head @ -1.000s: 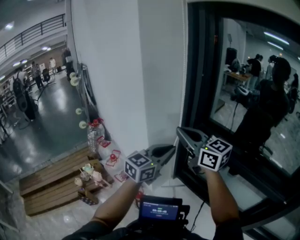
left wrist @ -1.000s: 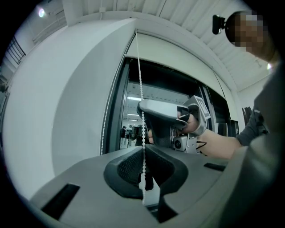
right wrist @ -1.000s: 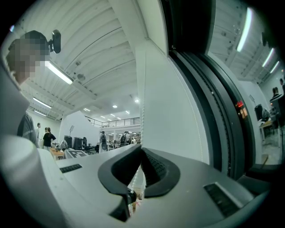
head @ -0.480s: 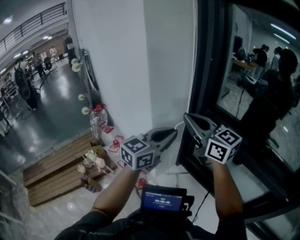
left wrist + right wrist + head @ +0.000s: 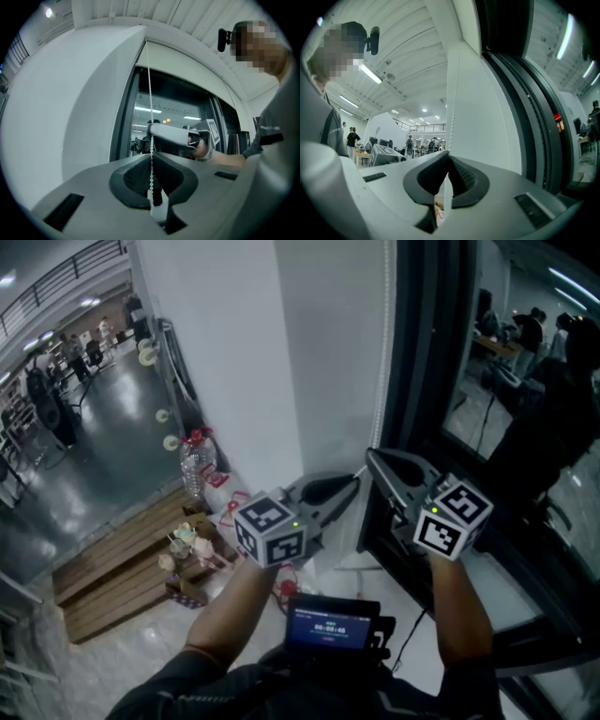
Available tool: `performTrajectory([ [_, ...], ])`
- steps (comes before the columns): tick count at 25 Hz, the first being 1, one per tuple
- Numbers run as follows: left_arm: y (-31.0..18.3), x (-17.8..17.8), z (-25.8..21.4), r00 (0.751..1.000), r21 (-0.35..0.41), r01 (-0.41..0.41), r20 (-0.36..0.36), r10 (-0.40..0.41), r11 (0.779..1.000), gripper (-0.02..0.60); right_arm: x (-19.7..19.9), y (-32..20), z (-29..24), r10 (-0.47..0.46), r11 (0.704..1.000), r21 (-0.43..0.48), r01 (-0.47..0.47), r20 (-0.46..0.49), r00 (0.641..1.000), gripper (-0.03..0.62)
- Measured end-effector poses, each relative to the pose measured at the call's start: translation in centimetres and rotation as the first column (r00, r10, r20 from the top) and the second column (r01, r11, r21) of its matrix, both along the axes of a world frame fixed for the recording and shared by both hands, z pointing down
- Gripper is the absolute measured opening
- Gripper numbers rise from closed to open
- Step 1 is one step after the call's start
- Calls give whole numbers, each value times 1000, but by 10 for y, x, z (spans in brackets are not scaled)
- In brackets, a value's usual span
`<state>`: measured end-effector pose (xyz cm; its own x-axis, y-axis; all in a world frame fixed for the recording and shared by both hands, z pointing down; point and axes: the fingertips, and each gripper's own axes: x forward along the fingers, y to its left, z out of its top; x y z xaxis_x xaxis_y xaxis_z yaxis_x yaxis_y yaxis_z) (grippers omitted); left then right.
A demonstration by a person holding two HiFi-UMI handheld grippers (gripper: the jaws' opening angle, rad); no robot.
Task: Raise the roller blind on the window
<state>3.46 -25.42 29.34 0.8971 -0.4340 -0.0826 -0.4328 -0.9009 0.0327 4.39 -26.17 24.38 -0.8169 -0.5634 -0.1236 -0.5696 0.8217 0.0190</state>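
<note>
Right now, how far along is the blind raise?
Done: both grippers are on the bead chain. The left gripper is clamped on it, and the right gripper is shut on it just above. In hand: that grip, likely for a pull. Left: the window glass is uncovered at hand height, but the blind's lower edge isn't clear, so I can't say how much remains.

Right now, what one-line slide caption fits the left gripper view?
Left gripper shut on the bead chain, right gripper pinching the same chain higher up, dark window behind.
</note>
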Motion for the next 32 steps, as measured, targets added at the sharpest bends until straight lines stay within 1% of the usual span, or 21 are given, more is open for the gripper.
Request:
performTrajectory([
  [5, -3, -1, 21, 999, -37, -39, 36, 40, 999, 20, -1, -7, 3, -1, 1000, -4, 1, -7, 1000, 0],
  [10, -11, 3, 36, 998, -62, -36, 56, 40, 997, 21, 5, -13, 5, 6, 1000, 2, -6, -15, 1000, 0],
  [13, -12, 9, 40, 996, -67, -40, 71, 45, 997, 21, 5, -14, 11, 5, 1000, -6, -6, -36, 999, 0],
  [20, -14, 0, 31, 998, -64, -25, 53, 29, 998, 21, 9, -16, 34, 13, 999, -51, -16, -63, 998, 0],
  [22, -12, -2, 23, 999, -51, -24, 43, 27, 998, 21, 7, -14, 45, 9, 998, -69, -14, -70, 998, 0],
  [25, -6, -3, -1, 1000, -5, -24, 18, 24, 1000, 21, 7, -11, 55, 12, 996, -88, -17, -55, 998, 0],
  [29, -3, 2, -41, 999, 56, -28, -26, 29, 998, 21, 5, -5, 55, 12, 997, -82, -15, -46, 999, 0],
  [32, -3, 8, -72, 999, 102, -10, -43, 14, 995, 21, 3, 1, 55, 9, 997, -79, -13, -50, 999, 0],
])
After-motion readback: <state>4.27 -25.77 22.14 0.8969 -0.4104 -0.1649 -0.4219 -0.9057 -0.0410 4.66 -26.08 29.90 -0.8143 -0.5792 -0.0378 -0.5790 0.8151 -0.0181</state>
